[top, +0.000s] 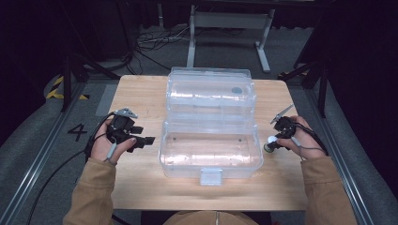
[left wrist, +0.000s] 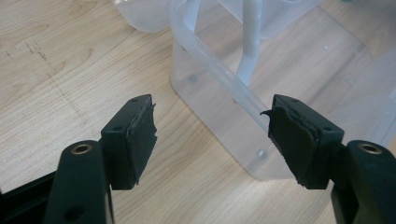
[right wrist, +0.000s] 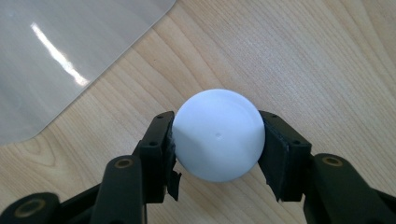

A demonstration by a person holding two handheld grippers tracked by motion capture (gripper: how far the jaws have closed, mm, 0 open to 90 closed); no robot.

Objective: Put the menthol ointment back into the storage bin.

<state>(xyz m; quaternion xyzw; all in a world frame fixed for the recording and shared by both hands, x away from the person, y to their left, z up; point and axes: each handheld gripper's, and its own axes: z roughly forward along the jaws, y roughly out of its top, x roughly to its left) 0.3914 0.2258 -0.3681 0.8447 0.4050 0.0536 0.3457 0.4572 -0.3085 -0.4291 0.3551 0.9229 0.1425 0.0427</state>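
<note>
We hold a white ball (right wrist: 218, 135) between the pads of our right gripper (right wrist: 217, 144), clamped on both sides, at three o'clock of the clear box (top: 210, 154). Our left gripper (left wrist: 212, 140) gapes wide and empty at nine o'clock of it, over the wooden table (top: 141, 93).

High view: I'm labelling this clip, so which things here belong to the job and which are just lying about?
In the job:
white ball, held in the right gripper
clear box, lid open
left gripper, open beside the box

Lying about:
floor cables
metal stand
</note>
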